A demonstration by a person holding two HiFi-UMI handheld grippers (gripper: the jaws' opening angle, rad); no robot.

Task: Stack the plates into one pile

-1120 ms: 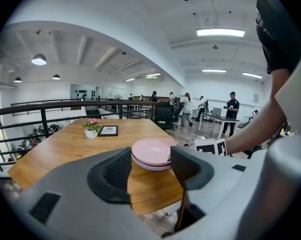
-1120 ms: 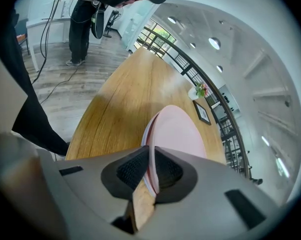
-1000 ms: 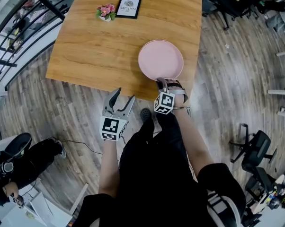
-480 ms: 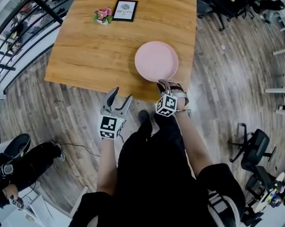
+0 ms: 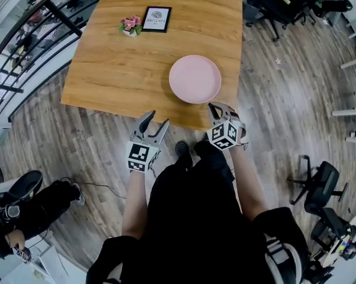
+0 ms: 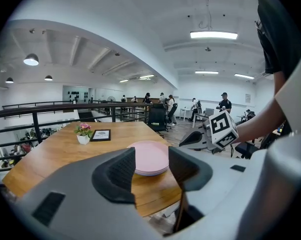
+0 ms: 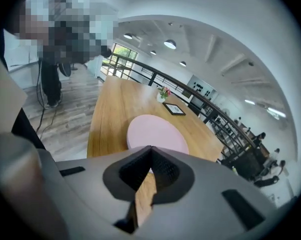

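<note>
1. Task item: the pile of pale pink round plates (image 5: 194, 79) lies on the square light-wood table (image 5: 119, 64), toward 4 o'clock from the table's centre and near its front edge. The left gripper view shows stacked rims (image 6: 150, 158). The plates bear no print.
2. Left gripper (image 5: 156, 122): off the table, at 7 o'clock from the pile. Its jaws stand apart and are closing, with nothing between the pads. The pile shows beyond the gap.
3. Right gripper (image 5: 216, 106): at 5 o'clock from the pile, just off the table edge. Its jaws are pressed together, empty.
4. At the table's 12 o'clock edge stand a small white pot of pink flowers (image 5: 129, 25) and, just beside it, a black-framed card (image 5: 157, 19). The card's print is too small to read.
</note>
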